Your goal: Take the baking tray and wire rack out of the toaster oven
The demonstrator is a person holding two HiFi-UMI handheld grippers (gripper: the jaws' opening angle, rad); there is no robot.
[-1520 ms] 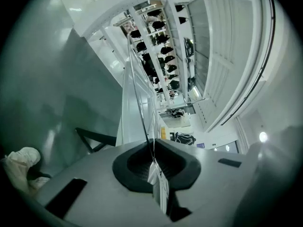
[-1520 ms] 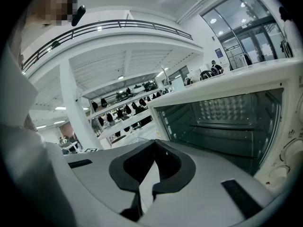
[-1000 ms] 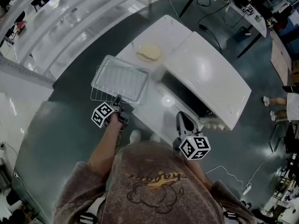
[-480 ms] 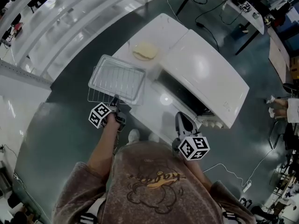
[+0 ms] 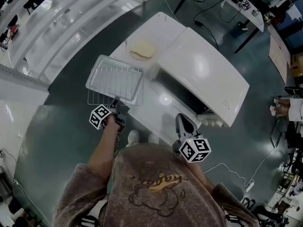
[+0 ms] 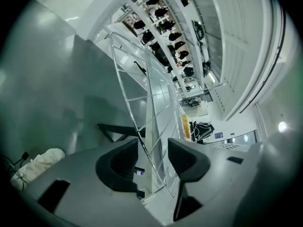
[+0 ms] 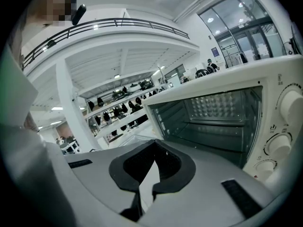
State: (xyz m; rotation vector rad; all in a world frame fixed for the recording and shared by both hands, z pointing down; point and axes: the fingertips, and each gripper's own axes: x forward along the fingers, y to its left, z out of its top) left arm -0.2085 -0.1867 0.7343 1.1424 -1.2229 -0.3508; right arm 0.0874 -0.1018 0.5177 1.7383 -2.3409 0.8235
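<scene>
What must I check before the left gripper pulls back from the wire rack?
1. Left gripper has let go of the wire rack: ok. Its jaws have just been opening and stand apart; the rack's edge wire is between them, not pressed.
2. Rack lies on the baking tray: ok. Its near edge sticks out past the tray.
3. Tray is fully supported by the table: cannot tell from the head view.
4. Toaster oven is emptied: ok. The door is open and no tray or rack is inside.
5. Right gripper is free: ok. It is shut on nothing, in front of the oven.
</scene>
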